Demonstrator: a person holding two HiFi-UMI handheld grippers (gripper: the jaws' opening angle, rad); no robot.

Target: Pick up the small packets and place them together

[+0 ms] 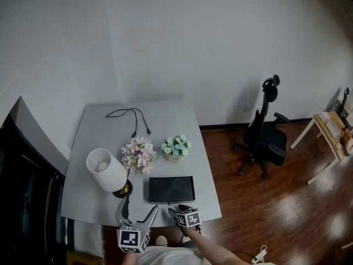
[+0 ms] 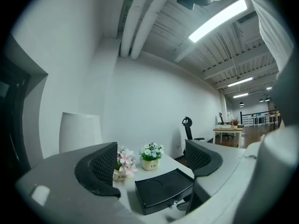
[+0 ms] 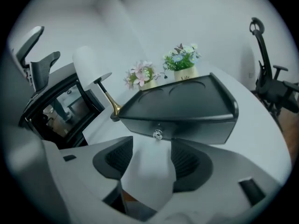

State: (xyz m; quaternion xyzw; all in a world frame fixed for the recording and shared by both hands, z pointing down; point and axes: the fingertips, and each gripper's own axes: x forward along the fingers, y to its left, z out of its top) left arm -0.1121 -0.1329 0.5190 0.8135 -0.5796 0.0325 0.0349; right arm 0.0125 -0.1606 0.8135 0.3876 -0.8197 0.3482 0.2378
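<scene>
No small packet shows in any view. A flat black box point(image 1: 171, 189) lies on the grey table point(image 1: 94, 137) near its front edge, with a small knob point(image 3: 158, 134) on its front face. My right gripper point(image 1: 179, 207) point(image 3: 152, 161) points down at the box front. Its jaws stand apart just short of the knob, with only bare table between them. My left gripper point(image 1: 138, 208) point(image 2: 150, 164) is level at the table's front edge, left of the box point(image 2: 163, 188). It is open and holds nothing.
A white-shaded lamp point(image 1: 106, 170) on a brass foot stands left of the box. Behind it are a pink flower pot point(image 1: 138, 154) and a blue one point(image 1: 176, 147). A black cable point(image 1: 132, 117) lies at the back. An office chair point(image 1: 265, 131) stands on the wooden floor, right.
</scene>
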